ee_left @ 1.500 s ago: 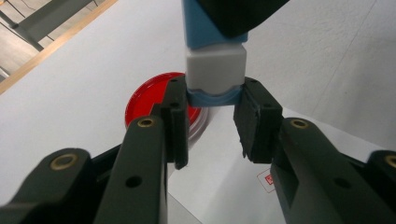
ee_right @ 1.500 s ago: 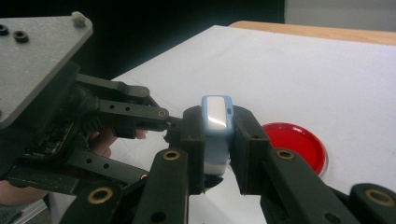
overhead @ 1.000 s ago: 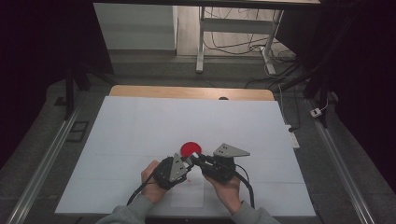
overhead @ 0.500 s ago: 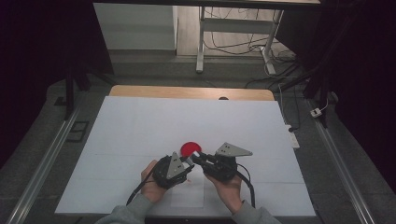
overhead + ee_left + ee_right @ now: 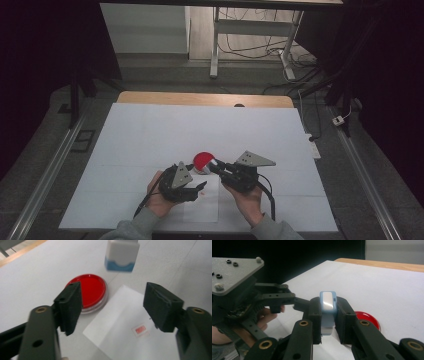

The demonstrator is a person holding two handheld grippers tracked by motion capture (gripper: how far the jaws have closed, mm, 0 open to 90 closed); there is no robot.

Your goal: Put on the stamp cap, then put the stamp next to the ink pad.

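My right gripper (image 5: 328, 315) is shut on a small white and blue stamp (image 5: 328, 307) and holds it just above the table beside a round red ink pad (image 5: 202, 160). In the left gripper view the stamp (image 5: 122, 253) hangs beyond the ink pad (image 5: 91, 290). A white paper sheet (image 5: 120, 320) lies below, bearing a small red stamped mark (image 5: 140, 329). My left gripper (image 5: 112, 307) hovers over that sheet. Its jaws have just been opening and stand wide apart with nothing gripped between them.
The white table cover (image 5: 150, 135) spreads out around the hands, with a wooden edge (image 5: 200, 99) at the far side. Metal rails run along both sides of the table, and a desk frame with cables stands behind it.
The left gripper's jaws have spread apart. Both hands stay about where they were, and the right gripper keeps its hold on the stamp.
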